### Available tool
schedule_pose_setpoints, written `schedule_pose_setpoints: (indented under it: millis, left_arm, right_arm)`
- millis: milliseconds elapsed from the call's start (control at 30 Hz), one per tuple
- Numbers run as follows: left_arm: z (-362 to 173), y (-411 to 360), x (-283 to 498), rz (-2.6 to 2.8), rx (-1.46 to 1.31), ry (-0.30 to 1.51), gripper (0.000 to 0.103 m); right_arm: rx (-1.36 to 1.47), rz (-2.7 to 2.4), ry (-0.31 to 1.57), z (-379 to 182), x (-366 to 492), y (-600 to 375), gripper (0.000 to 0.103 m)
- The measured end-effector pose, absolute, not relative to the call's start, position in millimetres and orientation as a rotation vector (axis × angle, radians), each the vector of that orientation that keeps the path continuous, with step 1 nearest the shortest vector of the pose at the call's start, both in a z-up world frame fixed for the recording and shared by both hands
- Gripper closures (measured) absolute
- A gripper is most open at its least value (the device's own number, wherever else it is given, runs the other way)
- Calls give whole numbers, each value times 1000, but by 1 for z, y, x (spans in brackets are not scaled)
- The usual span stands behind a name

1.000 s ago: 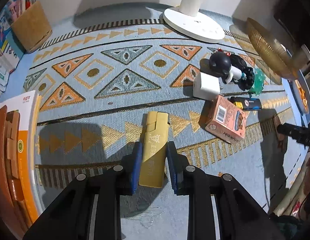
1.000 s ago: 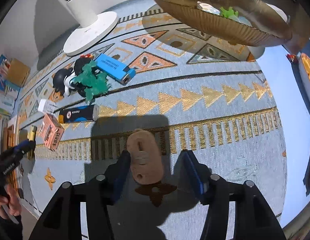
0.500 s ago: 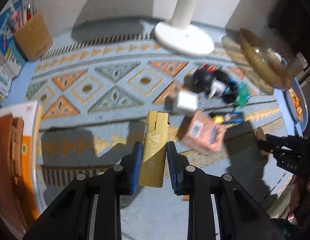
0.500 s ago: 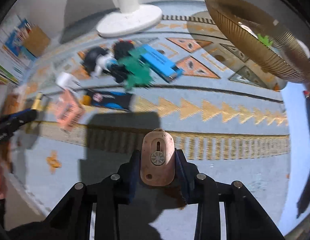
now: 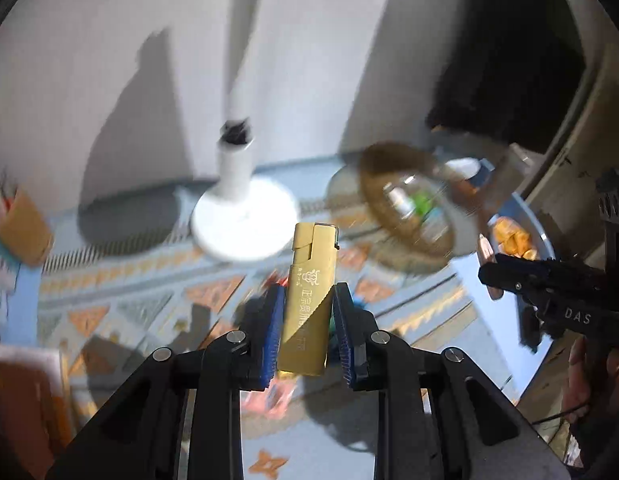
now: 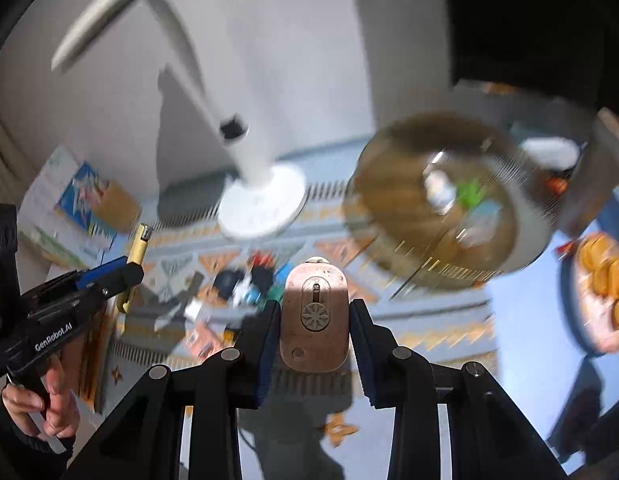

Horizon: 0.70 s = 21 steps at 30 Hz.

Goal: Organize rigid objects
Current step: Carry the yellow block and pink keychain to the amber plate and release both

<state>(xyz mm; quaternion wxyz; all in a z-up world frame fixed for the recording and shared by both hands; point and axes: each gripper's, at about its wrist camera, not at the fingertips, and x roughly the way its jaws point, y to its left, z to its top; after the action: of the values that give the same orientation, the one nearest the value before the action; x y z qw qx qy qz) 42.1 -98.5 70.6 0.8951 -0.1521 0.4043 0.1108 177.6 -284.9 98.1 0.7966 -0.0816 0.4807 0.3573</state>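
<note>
Both tools now ride high above the patterned blue-and-orange rug (image 5: pixel 121 292), each with its catch aloft. A second ago the left tool (image 5: pixel 307 326) was only settling its blue pads around the gold rectangular metal lighter (image 5: pixel 307 300) where it lay flat on the rug, while the right tool (image 6: pixel 314 322) stood open around the rounded copper-brown lighter (image 6: pixel 314 314), not yet gripping. Half a second ago both had closed. Now the left tool is shut on the gold lighter, which stands upright between its pads, and the right tool is closed snugly on the copper-brown one, its wheel and slot facing the camera. The views have swung upward and smeared with motion, taking in the wall and the white round-based stand (image 5: pixel 243 226) that sat far off before. Ahead and to the right waits the ribbed amber glass bowl (image 6: pixel 433 200), already holding a few small items too blurred to name, and it looks the likely destination. Other loose objects remain clustered on the rug below (image 6: pixel 245 284). The pickup stage appears finished for this pair; what remains is carrying them over the bowl's rim and letting go.
</note>
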Motion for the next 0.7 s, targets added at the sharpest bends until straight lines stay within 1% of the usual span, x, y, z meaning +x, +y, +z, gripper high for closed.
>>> schedule_pose_setpoints:
  millis: [167,267,400,567,700]
  left_arm:
    - [97,-123,79,183,-265,794,81]
    - [110,-138,100,159,-238,773,81]
    - [126,-159,127,121,-193,741,81]
    - [125,-187,165,87,-169,742,81]
    - [96,-197,196,67,-243,810,81]
  right_arm:
    - [-182,695,935,132,214,-305,69]
    - [-124,623,859,153,233,-334,69]
    - [-87,543,807,165,258,-362,69]
    - [-63,523,874,147,286,-380,69]
    - [-59,545,997,109,301,-378,69]
